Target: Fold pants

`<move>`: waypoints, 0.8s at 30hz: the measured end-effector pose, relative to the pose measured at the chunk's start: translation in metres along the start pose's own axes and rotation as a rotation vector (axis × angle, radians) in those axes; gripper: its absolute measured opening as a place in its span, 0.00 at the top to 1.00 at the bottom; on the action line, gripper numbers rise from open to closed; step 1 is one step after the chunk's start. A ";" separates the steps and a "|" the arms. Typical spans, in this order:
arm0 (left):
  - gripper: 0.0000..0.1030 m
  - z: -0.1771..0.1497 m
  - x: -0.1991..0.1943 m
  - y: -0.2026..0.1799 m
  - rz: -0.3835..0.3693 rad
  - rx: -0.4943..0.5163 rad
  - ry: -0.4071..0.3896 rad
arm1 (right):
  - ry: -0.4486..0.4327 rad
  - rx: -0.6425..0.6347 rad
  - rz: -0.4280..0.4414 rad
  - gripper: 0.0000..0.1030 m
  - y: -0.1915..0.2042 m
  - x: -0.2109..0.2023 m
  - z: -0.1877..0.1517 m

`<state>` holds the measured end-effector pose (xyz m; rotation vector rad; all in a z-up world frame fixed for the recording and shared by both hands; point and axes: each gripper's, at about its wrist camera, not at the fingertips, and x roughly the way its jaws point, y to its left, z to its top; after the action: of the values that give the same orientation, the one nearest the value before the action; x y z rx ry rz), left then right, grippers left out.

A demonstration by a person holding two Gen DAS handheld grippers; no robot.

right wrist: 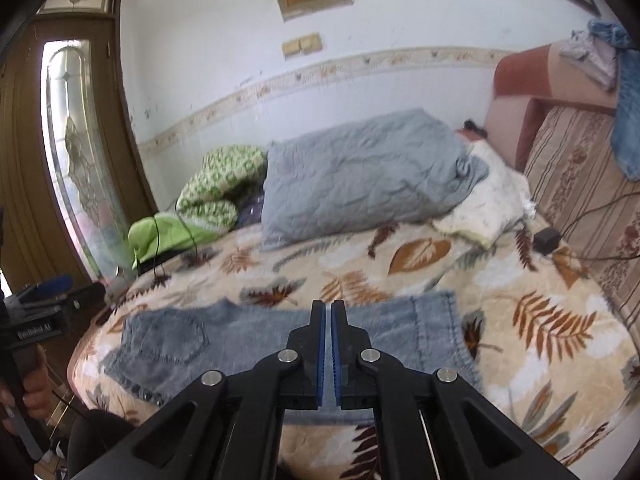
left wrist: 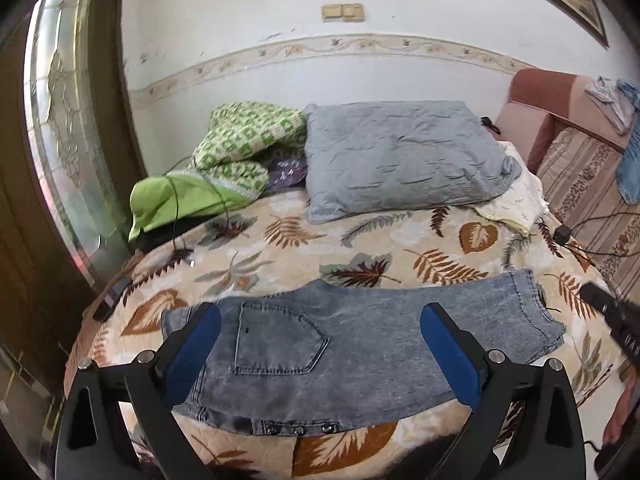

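Pants [left wrist: 344,352] lie folded flat on the bed [left wrist: 280,248] at your six o'clock; your left gripper [left wrist: 320,344] gapes empty above them, released; right gripper [right wrist: 327,320] pinched closed, empty, likely clearing.

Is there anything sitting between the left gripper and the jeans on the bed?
Nothing visible. The left gripper hangs open right over the jeans, with only bare denim between its fingers.
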<state>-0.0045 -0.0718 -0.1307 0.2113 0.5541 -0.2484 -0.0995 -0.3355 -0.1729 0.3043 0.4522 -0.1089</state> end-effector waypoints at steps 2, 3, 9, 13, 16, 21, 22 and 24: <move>0.03 -0.003 0.005 0.008 0.002 -0.028 0.021 | 0.026 -0.003 0.008 0.96 0.002 0.008 -0.005; 0.03 -0.004 0.007 0.010 0.003 -0.037 0.031 | 0.034 -0.001 0.013 0.96 0.003 0.010 -0.007; 0.03 -0.007 0.013 0.022 0.014 -0.076 0.053 | 0.030 -0.023 0.012 0.96 0.008 0.013 -0.009; 0.03 -0.007 0.012 0.026 0.012 -0.087 0.052 | -0.007 -0.042 0.023 0.96 0.012 0.008 -0.007; 0.03 -0.006 0.010 0.027 0.007 -0.085 0.046 | -0.035 -0.069 -0.001 0.86 0.017 0.004 -0.003; 0.03 -0.001 0.000 0.032 0.004 -0.094 0.006 | -0.100 0.019 0.065 0.13 0.013 -0.008 -0.001; 0.03 0.001 -0.002 0.033 0.011 -0.094 -0.003 | -0.136 0.032 0.075 0.13 0.012 -0.014 0.001; 0.03 0.003 -0.007 0.034 0.025 -0.096 -0.020 | -0.148 0.042 0.065 0.13 0.012 -0.019 0.008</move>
<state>0.0013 -0.0388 -0.1203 0.1225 0.5419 -0.1987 -0.1115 -0.3263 -0.1542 0.3494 0.2937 -0.0766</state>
